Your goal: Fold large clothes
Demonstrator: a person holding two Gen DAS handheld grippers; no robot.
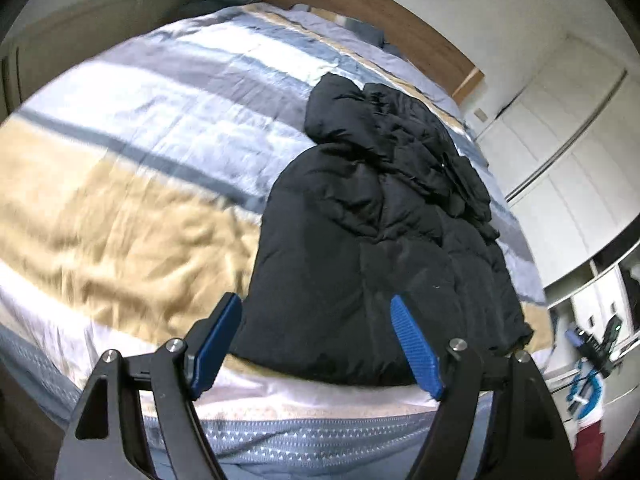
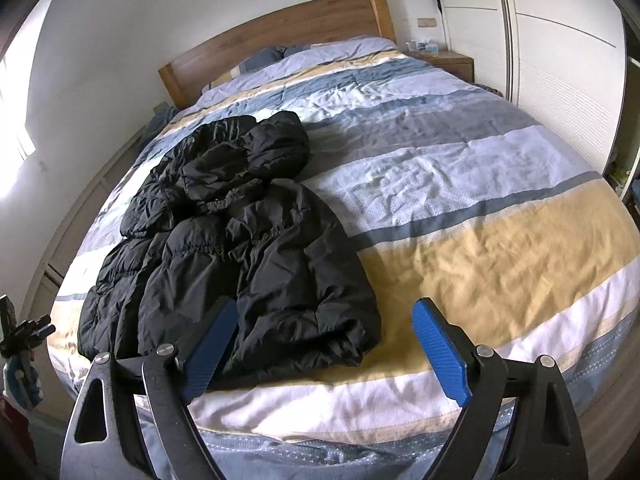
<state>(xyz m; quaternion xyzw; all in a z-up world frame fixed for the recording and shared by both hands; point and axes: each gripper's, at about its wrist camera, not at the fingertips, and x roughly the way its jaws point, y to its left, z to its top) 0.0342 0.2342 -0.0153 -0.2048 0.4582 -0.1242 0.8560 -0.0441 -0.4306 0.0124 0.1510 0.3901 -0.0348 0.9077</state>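
Note:
A black puffer jacket (image 1: pixel 380 232) lies lengthwise on a striped bedspread, its hood toward the headboard and its hem near the foot of the bed. In the right wrist view the same jacket (image 2: pixel 240 240) lies on the left half of the bed, partly folded over itself. My left gripper (image 1: pixel 316 304) hovers above the jacket's hem with its blue pads (image 1: pixel 416 348) wide apart and nothing between them. My right gripper (image 2: pixel 324 308) is open over the hem's right corner, apart from the cloth.
The striped bedspread (image 2: pixel 480 208) covers a wide bed with a wooden headboard (image 2: pixel 280 32). White wardrobe doors (image 2: pixel 560 60) and a nightstand (image 2: pixel 448 60) stand on the right. Dark and blue equipment (image 1: pixel 592 360) stands on the floor beside the bed.

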